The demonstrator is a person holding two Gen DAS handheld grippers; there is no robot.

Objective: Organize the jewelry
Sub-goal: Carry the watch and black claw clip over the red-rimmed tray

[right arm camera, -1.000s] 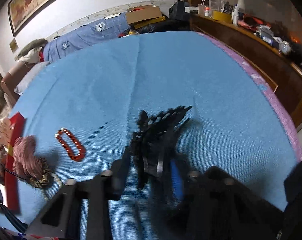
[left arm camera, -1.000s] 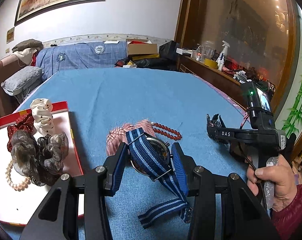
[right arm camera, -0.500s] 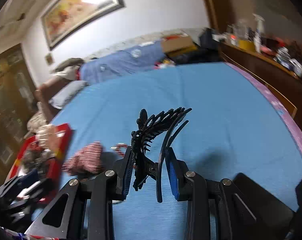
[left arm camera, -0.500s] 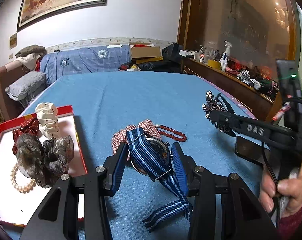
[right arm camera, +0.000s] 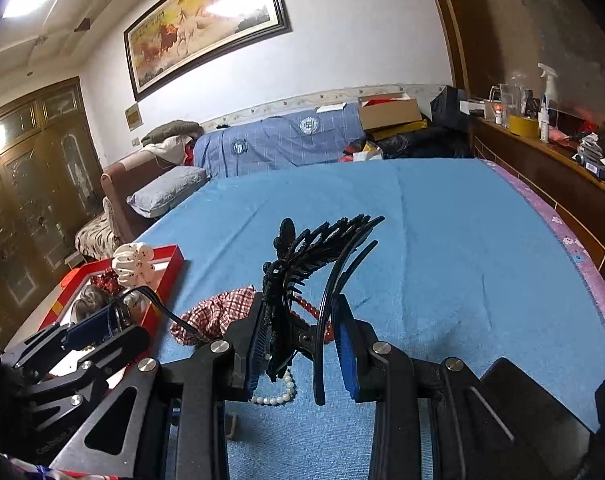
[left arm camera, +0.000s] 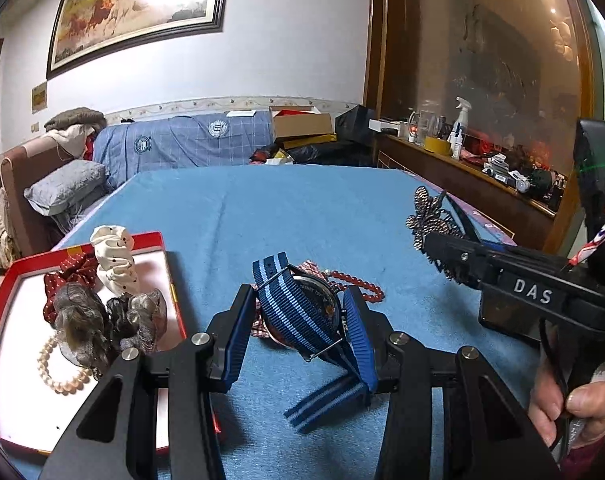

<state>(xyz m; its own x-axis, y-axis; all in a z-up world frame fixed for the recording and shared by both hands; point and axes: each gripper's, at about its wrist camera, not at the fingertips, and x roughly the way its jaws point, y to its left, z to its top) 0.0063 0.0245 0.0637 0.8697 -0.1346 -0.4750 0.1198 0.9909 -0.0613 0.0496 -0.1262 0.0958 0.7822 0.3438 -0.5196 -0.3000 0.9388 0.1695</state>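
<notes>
My left gripper (left arm camera: 298, 320) is shut on a watch with a blue striped strap (left arm camera: 298, 312) and holds it above the blue cloth. My right gripper (right arm camera: 302, 344) is shut on a black hair comb clip (right arm camera: 302, 256), lifted off the cloth; the clip also shows in the left wrist view (left arm camera: 430, 216). A red tray (left arm camera: 170, 276) at the left holds scrunchies (left arm camera: 90, 320) and a pearl bracelet (left arm camera: 58, 376). A red bead bracelet (left arm camera: 358, 284) and a plaid scrunchie (right arm camera: 222, 308) lie on the cloth. A white pearl string (right arm camera: 278, 392) lies under the right gripper.
The blue cloth (right arm camera: 442, 240) covers a wide table. A wooden sideboard (left arm camera: 462, 180) with bottles runs along the right. A sofa with pillows (left arm camera: 62, 188) stands behind the table at the left.
My right gripper rose off the cloth with the black clip and tilted up level. My left gripper lifted the watch slightly and kept its grip.
</notes>
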